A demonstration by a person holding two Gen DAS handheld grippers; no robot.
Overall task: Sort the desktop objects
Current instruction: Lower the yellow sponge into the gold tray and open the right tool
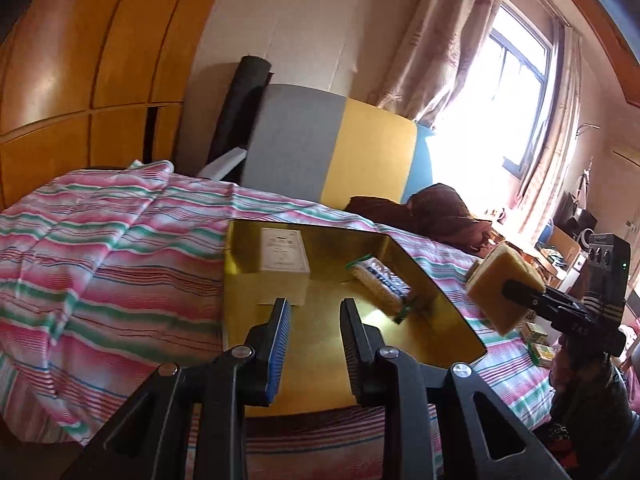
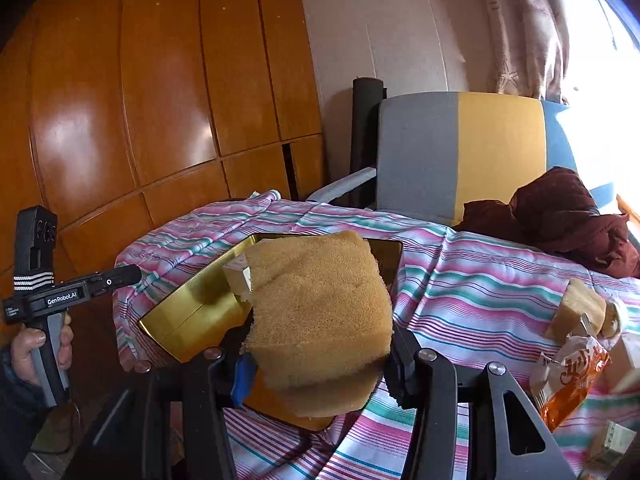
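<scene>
A gold tray lies on the striped bedcover. Inside it are a white box and a long snack packet. My left gripper hovers over the tray's near part, open, with nothing between its fingers. At the tray's right edge my right gripper is shut on a yellow sponge. In the right wrist view the sponge fills the middle, squeezed in the right gripper, and hides much of the tray. The left gripper shows at the left, held by a hand.
A second sponge, an orange snack bag and small green boxes lie on the striped cover to the right. A dark red cloth is bunched near the padded headboard. The wooden wardrobe stands at the left.
</scene>
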